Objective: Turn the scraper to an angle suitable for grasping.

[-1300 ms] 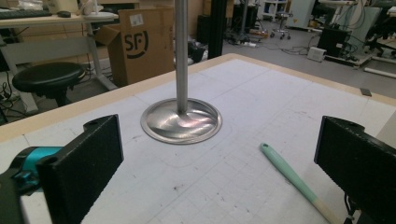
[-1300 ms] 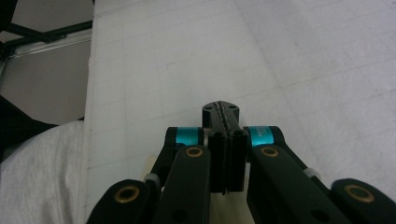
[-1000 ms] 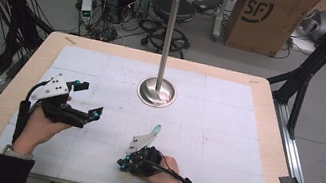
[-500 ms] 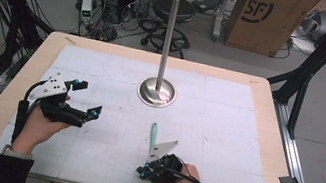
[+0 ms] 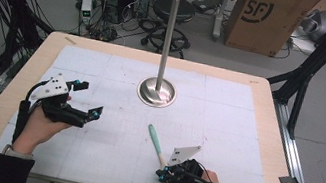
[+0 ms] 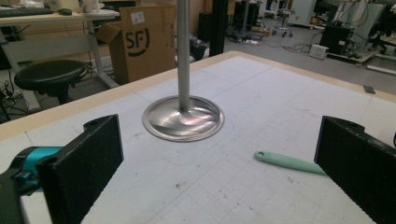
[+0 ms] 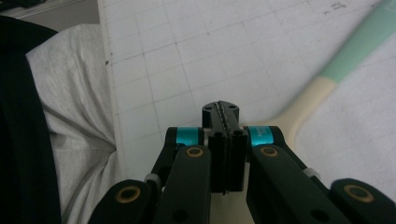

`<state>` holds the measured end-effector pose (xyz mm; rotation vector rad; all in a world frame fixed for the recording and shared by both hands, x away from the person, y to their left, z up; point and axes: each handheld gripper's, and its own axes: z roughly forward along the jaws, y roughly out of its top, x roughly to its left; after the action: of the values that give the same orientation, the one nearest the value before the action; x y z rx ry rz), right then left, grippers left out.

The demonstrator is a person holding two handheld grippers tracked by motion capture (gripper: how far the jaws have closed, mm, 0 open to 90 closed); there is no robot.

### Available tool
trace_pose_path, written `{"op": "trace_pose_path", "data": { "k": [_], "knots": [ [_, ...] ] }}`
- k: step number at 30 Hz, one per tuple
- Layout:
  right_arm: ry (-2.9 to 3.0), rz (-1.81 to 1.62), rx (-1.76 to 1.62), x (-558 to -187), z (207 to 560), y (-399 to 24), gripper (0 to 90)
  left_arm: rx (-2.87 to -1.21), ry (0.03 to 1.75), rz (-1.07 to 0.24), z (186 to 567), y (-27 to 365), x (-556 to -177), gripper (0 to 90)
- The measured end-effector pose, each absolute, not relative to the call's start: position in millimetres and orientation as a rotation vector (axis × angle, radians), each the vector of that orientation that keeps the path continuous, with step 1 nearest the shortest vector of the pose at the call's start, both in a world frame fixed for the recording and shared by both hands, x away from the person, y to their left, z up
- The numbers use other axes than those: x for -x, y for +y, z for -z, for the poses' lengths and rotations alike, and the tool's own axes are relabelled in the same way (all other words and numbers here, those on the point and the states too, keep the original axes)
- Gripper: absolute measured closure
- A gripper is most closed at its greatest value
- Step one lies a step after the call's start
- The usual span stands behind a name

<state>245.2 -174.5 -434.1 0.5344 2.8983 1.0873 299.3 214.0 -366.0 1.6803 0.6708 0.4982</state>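
Note:
A utensil [image 5: 155,138] with a mint-green handle and a cream head lies flat on the white grid mat [image 5: 228,113], in front of the metal stand. My right gripper [image 5: 161,174] sits at its cream end near the table's front edge. In the right gripper view the jaws are pressed together with nothing seen between them [image 7: 220,112], and the cream head [image 7: 303,102] runs under the gripper's right side. My left gripper [image 5: 90,99] hovers over the left of the mat, jaws wide apart [image 6: 219,158] and empty. The green handle [image 6: 287,162] lies ahead of it to the right.
A metal stand with a round base [image 5: 157,92] and a tall pole rises at the middle back of the mat. The person's grey-clothed lap [image 7: 74,93] is just past the front edge. A cardboard box [image 5: 260,17] and a stool [image 5: 175,10] are on the floor beyond.
My right gripper has shifted to the right along the front edge and turned. The utensil's handle now lies clear of the hand, slightly rotated. The left gripper has stayed put.

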Motion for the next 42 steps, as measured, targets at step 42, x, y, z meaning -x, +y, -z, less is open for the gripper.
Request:
{"op": "trace_pose_path", "data": {
  "k": [42],
  "knots": [
    [2.661, -1.009, -0.839, -285, 436, -227, 90.0, -1.684, 0.665, -0.495, 366, 212, -298, 1.7]
  ]
}}
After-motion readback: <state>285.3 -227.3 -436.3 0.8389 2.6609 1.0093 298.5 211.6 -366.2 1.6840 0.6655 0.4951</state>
